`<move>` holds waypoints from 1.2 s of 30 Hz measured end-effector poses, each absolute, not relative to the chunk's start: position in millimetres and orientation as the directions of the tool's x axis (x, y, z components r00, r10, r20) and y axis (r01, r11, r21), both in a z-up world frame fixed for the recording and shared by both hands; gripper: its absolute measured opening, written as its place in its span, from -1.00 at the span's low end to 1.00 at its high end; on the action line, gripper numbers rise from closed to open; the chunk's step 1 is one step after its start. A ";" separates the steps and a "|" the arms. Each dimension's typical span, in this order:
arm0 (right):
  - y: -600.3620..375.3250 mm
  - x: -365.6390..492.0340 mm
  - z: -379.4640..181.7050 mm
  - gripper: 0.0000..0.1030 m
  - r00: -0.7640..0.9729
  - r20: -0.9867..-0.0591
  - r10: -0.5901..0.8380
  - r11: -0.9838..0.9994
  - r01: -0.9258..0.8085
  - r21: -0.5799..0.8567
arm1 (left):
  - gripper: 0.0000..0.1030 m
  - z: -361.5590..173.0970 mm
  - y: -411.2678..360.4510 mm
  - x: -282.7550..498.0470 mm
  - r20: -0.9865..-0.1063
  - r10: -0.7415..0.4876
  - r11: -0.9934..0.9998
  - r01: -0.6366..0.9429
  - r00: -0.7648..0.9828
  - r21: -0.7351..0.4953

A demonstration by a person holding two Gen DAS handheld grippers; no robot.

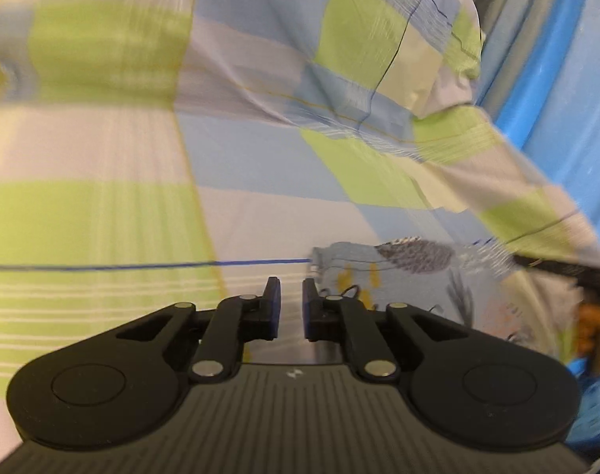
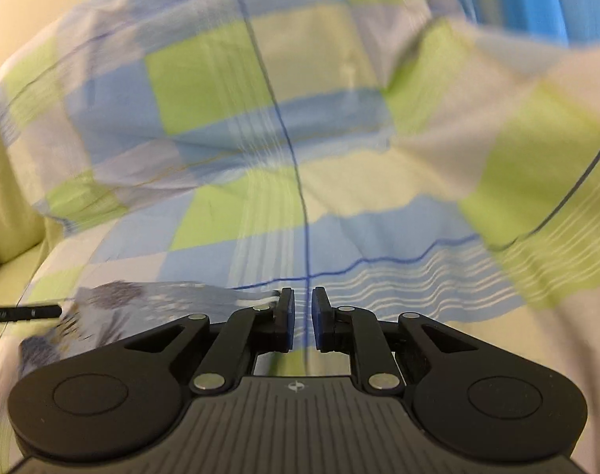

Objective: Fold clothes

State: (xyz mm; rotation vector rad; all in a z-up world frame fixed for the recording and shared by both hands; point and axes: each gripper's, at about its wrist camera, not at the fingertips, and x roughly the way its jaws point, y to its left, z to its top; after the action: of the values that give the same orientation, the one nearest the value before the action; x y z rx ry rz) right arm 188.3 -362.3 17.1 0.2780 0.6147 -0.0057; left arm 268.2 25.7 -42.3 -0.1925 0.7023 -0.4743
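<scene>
Patterned garment [image 1: 383,272] flat on checked bedsheet [image 1: 260,150], beside left gripper [image 1: 291,300].

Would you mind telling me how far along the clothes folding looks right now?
Barely started, it seems. Done: nothing looks neatly folded; the pale printed garment lies rumpled on the checked bedspread. In hand: nothing. The left gripper and right gripper each show a narrow gap with no cloth visibly pinched, both close to the garment's edge. Left: grasping, folding and flattening it. Motion blur hides finer detail.

Green-blue-white checked bedsheet [image 2: 260,126]
</scene>
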 end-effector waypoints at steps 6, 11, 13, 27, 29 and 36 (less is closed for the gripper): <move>-292.9 133.8 21.3 -0.64 0.800 -0.566 0.201 0.956 -0.034 0.292 | -0.86 -24.7 0.0 228.5 -0.591 -0.484 0.867 0.446 0.645 -0.222; -254.1 117.7 -12.4 -0.68 0.738 -0.620 0.267 0.942 -0.063 0.331 | -0.80 -52.3 -20.7 209.0 -0.692 -0.417 0.872 0.474 0.589 -0.122; -257.9 108.0 -18.4 -0.73 0.734 -0.644 0.215 0.953 -0.015 0.301 | -0.89 -58.0 -3.0 210.0 -0.687 -0.428 0.881 0.440 0.587 -0.173; -283.9 59.0 5.2 -0.55 0.743 -0.667 0.049 0.949 0.174 0.264 | -0.83 -23.6 -35.9 166.9 -0.641 -0.363 0.834 0.542 0.676 0.099; -273.4 66.0 4.6 -0.33 0.719 -0.692 0.066 0.960 0.144 0.241 | -0.83 -27.6 -51.0 163.1 -0.643 -0.395 0.805 0.584 0.656 0.101; -210.5 65.2 -27.4 -0.14 0.666 -0.736 -0.122 0.911 -0.219 -0.350 | -0.61 -53.9 -71.9 142.7 -0.641 -0.306 0.681 0.632 0.704 0.369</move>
State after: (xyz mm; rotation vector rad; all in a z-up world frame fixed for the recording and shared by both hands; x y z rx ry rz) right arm 65.2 -210.5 -27.4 -0.4347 0.8467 0.0564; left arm 142.7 -71.9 -53.9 0.6176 0.5764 -0.5598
